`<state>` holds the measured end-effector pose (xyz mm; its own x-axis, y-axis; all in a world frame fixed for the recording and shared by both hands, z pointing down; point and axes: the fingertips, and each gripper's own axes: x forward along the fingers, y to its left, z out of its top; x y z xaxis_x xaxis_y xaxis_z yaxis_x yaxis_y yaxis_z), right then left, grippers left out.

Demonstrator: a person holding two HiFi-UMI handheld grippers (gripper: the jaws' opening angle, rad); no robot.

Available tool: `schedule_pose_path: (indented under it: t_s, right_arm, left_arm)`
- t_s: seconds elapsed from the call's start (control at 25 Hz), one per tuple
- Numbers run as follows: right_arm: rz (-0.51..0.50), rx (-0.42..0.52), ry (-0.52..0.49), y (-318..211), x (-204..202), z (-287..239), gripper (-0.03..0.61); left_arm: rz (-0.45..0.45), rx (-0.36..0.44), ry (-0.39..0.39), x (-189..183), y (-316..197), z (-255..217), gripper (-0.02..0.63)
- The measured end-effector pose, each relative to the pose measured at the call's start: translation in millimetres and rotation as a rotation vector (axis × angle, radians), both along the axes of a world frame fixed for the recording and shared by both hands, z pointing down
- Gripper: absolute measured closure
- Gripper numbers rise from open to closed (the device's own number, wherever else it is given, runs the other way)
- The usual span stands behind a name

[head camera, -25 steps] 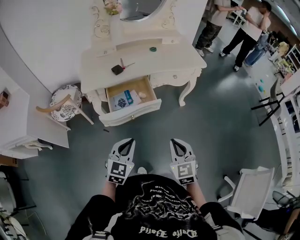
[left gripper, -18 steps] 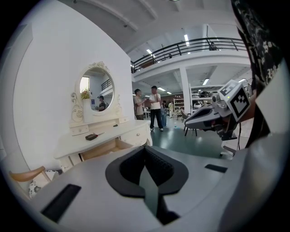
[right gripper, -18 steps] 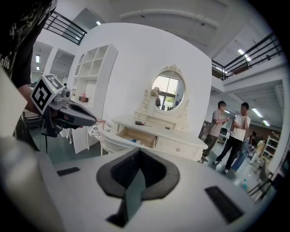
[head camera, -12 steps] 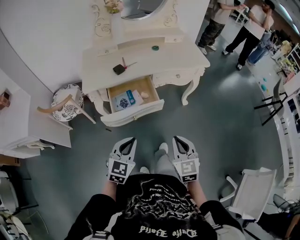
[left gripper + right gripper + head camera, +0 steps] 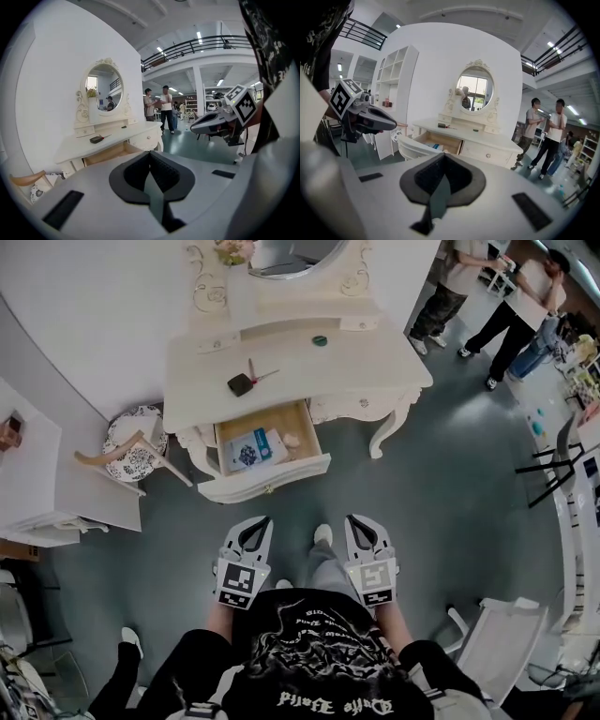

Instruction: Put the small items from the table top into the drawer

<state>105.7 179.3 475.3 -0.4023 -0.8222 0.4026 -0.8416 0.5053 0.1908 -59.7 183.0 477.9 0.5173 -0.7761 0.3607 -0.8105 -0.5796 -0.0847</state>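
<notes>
The cream dressing table (image 5: 375,367) stands ahead of me with its left drawer (image 5: 267,486) pulled out. On the table top lie a black item (image 5: 239,384), a thin red item (image 5: 256,372) beside it, and a small green item (image 5: 320,340) farther back. Inside the drawer are a blue and white packet (image 5: 251,449) and a small pale item (image 5: 292,439). My left gripper (image 5: 253,522) and right gripper (image 5: 359,520) hang side by side near my body, well short of the drawer. Both are shut and hold nothing. Each gripper view shows the table and the other gripper (image 5: 212,123) (image 5: 378,121).
A round patterned stool with a wooden hanger (image 5: 129,448) stands left of the table, next to a white cabinet (image 5: 56,493). A white chair (image 5: 492,634) is at my lower right. Two people (image 5: 473,282) stand at the far right. An oval mirror (image 5: 291,254) tops the table.
The table and open drawer have come nearer in the head view as I step forward; my foot shows between the grippers. Both grippers keep their place and stay shut.
</notes>
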Motion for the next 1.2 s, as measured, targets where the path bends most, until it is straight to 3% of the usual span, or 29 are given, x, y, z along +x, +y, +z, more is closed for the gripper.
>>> schedule_pose_path:
  t_s: [0.76,1.2]
  right_arm:
    - [-0.096,-0.034,0.027,-125.2,39.2,5.8,0.568]
    - [-0.183,-0.023,0.022,-182.1,65.8,4.5,0.568]
  left_arm:
    - [-0.047,-0.063,0.008,51.6,-116.3,9.1,0.598]
    - [-0.102,-0.056,0.013,88.1,-167.6,4.3,0.598]
